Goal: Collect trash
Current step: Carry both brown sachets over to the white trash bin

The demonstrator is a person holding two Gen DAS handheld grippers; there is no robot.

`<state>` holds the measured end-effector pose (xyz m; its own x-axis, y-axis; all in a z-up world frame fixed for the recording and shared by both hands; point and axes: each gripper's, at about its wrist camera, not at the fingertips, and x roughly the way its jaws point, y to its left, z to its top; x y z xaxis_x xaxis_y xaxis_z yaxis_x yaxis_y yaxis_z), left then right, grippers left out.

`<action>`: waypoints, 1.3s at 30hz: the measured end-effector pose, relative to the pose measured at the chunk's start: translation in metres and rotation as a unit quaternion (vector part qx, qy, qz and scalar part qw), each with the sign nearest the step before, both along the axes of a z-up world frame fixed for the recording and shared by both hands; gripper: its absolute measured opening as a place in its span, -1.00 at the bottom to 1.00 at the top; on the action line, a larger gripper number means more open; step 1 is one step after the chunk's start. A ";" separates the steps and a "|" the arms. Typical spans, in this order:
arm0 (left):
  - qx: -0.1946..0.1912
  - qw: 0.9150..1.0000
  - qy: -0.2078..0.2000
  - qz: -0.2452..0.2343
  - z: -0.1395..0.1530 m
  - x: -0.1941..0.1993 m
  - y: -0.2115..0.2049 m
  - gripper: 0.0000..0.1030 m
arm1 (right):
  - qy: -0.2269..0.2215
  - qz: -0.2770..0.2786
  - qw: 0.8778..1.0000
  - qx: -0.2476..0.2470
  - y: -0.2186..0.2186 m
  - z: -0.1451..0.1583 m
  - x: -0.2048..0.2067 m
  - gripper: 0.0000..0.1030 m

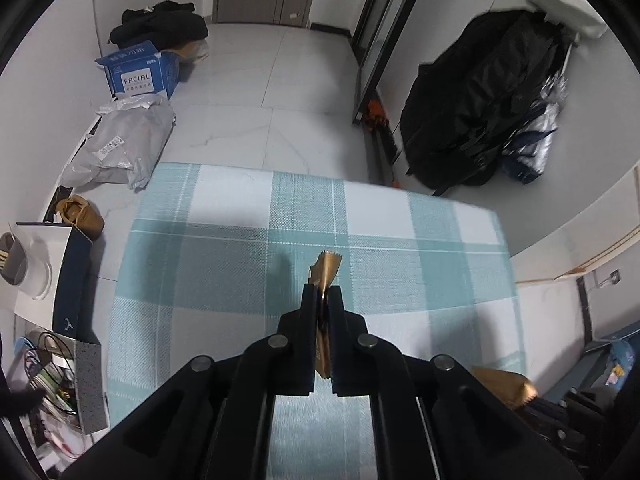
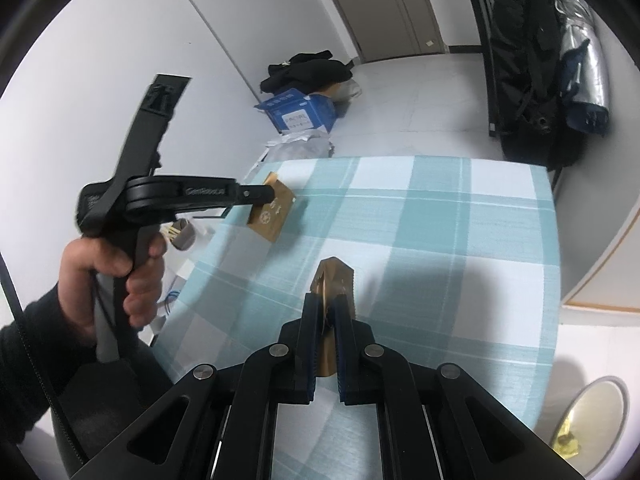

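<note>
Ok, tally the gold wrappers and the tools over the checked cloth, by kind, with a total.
Gold wrappers: 2, one in the left tool, one in the right tool.
Tools: 2.
Total: 4.

"FACIAL" on blue box (image 1: 138,70)

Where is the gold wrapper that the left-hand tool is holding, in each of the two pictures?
Left wrist view: the gold wrapper sits at centre, pinched in the left gripper, its toothed end sticking out above the fingertips.
Right wrist view: the same wrapper hangs at left of centre, over the table's left edge, from the left gripper.
Shared landmark: the blue box on the floor.
</note>
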<state>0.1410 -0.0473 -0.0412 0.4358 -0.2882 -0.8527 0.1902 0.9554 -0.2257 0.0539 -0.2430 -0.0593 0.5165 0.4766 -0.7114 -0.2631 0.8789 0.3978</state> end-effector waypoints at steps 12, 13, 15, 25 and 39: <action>-0.051 0.996 -0.075 -0.010 0.053 -0.039 0.018 -0.97 | -0.040 -0.016 0.999 0.023 0.012 0.044 0.003 -0.87; -0.053 0.995 -0.082 -0.014 0.058 -0.041 0.019 -0.97 | -0.044 -0.017 0.999 0.024 0.011 0.049 0.003 -0.87; -0.056 0.994 -0.092 -0.022 0.066 -0.046 0.018 -0.97 | -0.051 -0.021 0.998 0.029 0.009 0.057 0.003 -0.87; -0.078 0.982 -0.138 -0.101 0.112 -0.070 -0.022 -0.97 | -0.098 -0.060 0.992 0.045 -0.030 0.108 -0.011 -0.87; -0.118 0.956 -0.164 -0.214 0.163 -0.087 -0.123 -0.97 | -0.162 -0.154 0.974 0.044 -0.147 0.170 -0.053 -0.87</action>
<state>0.0542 -0.1706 0.1218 0.4676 -0.6676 -0.5794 0.6503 0.7038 -0.2861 0.0004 -0.3901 0.1112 0.8347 0.3157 -0.4513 -0.1168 0.9022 0.4151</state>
